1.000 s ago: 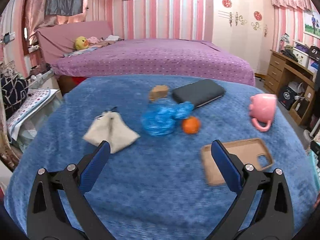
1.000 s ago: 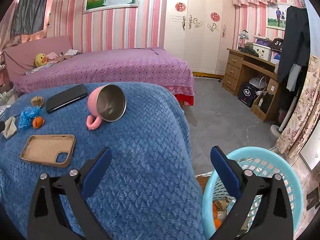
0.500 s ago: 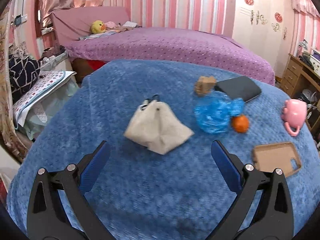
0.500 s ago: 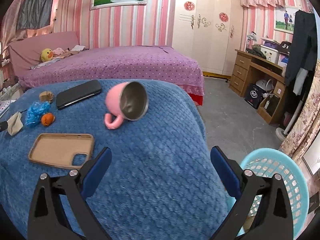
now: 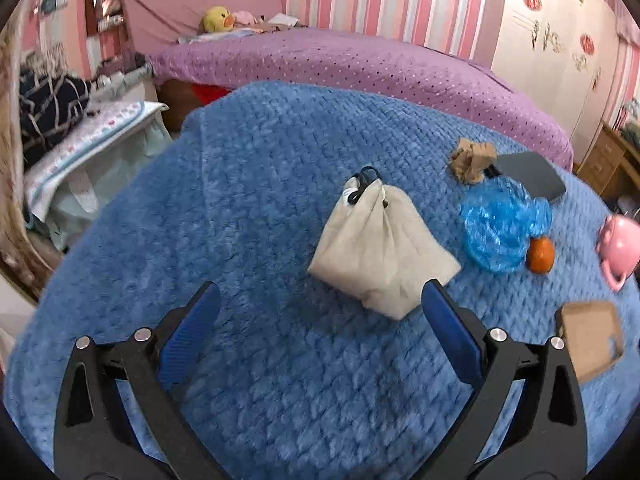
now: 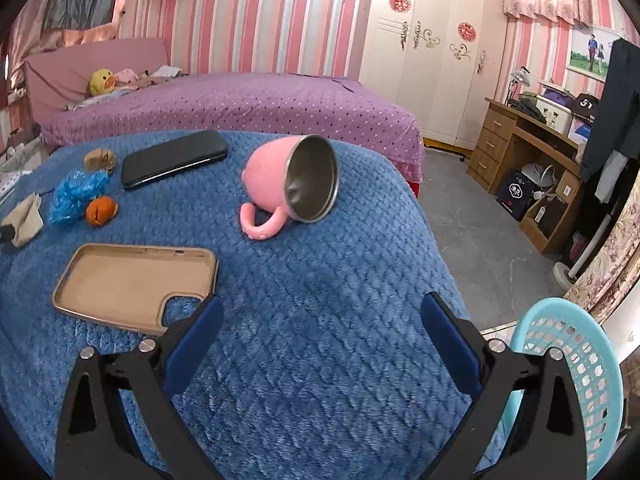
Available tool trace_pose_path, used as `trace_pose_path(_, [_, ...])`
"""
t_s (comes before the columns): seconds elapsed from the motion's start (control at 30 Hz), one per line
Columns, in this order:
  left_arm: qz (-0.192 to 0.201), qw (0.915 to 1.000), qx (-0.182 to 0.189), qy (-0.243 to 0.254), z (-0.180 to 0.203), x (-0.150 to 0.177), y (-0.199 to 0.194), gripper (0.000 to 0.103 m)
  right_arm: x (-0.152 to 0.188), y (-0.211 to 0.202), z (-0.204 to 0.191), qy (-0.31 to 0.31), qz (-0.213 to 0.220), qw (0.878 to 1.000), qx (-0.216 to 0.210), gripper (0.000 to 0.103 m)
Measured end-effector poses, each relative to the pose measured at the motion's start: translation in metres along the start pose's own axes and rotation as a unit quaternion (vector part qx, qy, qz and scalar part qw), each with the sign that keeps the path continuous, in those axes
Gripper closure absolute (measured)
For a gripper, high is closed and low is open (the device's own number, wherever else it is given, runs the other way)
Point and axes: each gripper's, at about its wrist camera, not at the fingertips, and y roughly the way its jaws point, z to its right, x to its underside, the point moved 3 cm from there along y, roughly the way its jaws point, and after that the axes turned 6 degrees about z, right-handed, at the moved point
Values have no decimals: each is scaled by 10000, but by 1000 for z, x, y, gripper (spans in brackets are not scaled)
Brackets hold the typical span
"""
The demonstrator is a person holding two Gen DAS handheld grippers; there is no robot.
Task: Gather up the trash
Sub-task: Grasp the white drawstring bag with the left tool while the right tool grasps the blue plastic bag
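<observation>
Here the beige cloth pouch (image 5: 380,248) lies on the blue blanket (image 5: 248,184) just ahead of the left gripper (image 5: 318,304), slightly to its right; the pouch's near corner sits close beside the right fingertip. Its long axis runs from the tied neck with a black cord, far end, toward the broad bottom, near end, tilted rightward. Beyond it, further right: a crumpled blue plastic bag (image 5: 500,228), an orange peel or fruit (image 5: 541,255) touching the bag, and a brown paper wad (image 5: 472,160).

Left gripper: jaws spread wide, nothing between them. Right gripper (image 6: 320,316): likewise spread, empty, hovering over bare blanket; from it the trash items sit well apart to the far left, past the phone case (image 6: 132,280). The basket (image 6: 572,364) is just right of its right finger, off the blanket edge.

Judgement: the left gripper is nearer the pouch. A small rightward shift would centre the pouch between the jaws.
</observation>
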Motion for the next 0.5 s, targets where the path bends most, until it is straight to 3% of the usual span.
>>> trace_pose_path(0.17, [16,9998,198,64,9,-6,9,16,-6,2,-12,4,4,9998,-196,6])
trace_pose_path(0.3, [-201,9989,329,264,20,-4,21,46,-16,3,-26,-95,58,9994,-328,6])
trace_pose_path(0.33, [-188,9989,318,305,22,-4,21,49,-19,2,-31,-104,84,9991,-398,6])
trace_pose_path(0.4, [-125,9985,402,363,25,-5,18,71,-26,2,-42,-127,117,9986,-502,6])
trace_pose_path(0.5, [-122,9970,555,533,28,-6,11,85,-38,2,-67,-155,188,9967,-768,6])
